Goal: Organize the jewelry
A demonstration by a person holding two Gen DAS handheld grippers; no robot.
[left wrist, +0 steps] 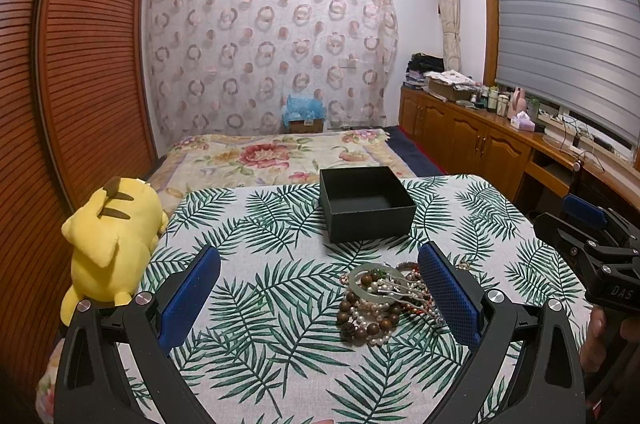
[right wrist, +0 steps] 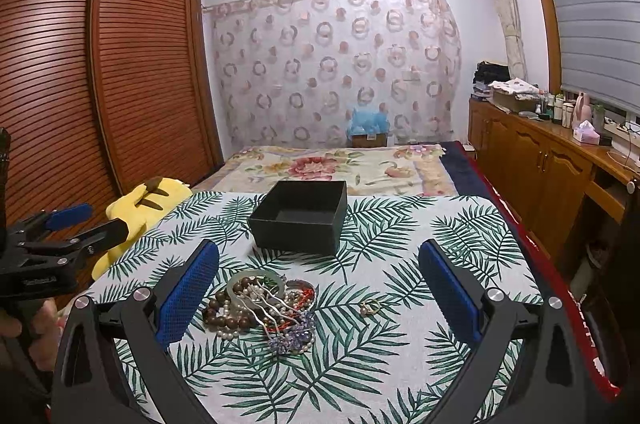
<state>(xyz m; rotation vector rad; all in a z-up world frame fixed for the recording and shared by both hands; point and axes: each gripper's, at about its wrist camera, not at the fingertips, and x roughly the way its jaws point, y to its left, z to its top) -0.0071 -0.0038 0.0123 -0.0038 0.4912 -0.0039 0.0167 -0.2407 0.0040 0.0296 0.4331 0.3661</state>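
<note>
Right now both tools are spread wide with nothing between their blue pads: the left gripper hangs over the leaf-print tablecloth just short of the jewelry pile, and the right gripper hangs a little to the pile's other side. The pile lies on the near side of the black box, well apart from it; a small ring sits alone just right of the pile.

The likely trouble is the tangle. Bead strands, a pale bangle and a thin silver chain overlap, so a pinch on one piece would probably drag others along, and they could drop on the way to the box. Wide pads may also slip off the ring or push it across the cloth.

How many pieces the pile holds is hard to tell, since they cross over each other. The left gripper's right pad covers the pile's right edge in its own view. Only part of the box floor shows; that part is bare.
</note>
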